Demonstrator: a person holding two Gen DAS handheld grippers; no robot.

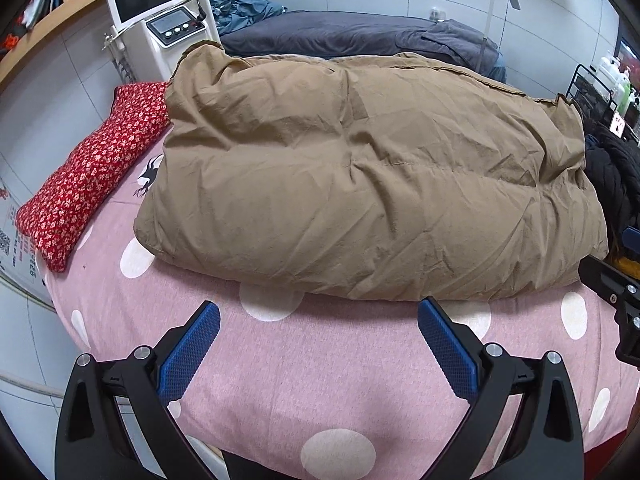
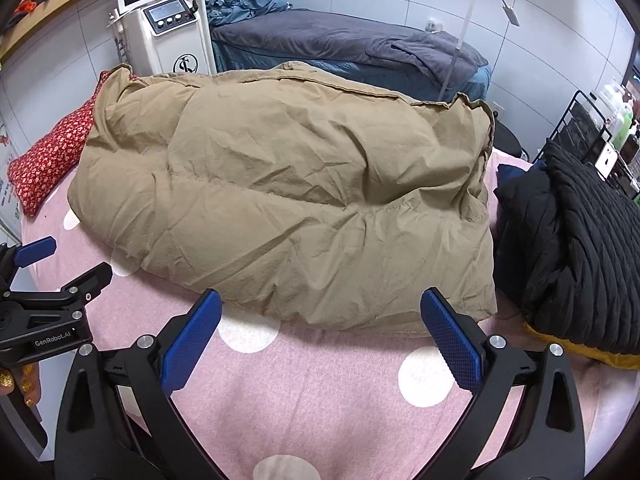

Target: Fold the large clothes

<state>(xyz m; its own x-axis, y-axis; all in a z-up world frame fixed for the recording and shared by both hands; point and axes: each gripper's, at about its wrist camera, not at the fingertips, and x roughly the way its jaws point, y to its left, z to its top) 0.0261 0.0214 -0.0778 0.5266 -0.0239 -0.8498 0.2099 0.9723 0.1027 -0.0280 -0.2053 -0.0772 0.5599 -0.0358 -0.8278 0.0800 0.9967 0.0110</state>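
A large tan padded coat [image 1: 360, 176] lies folded into a thick bundle on a pink bed sheet with white dots [image 1: 320, 380]. It also shows in the right wrist view [image 2: 288, 200]. My left gripper [image 1: 319, 316] is open and empty, just short of the bundle's near edge. My right gripper [image 2: 320, 308] is open and empty, its blue fingertips [image 2: 434, 304] at the bundle's near edge. The left gripper also shows at the left of the right wrist view [image 2: 66, 264].
A red floral pillow [image 1: 88, 176] lies at the bed's left. A pile of dark clothes [image 2: 572, 248] sits at the right. Behind are a white machine with a screen [image 2: 164, 20], a grey-covered bed [image 2: 340, 44], a lamp [image 2: 496, 0] and a wire rack [image 2: 588, 120].
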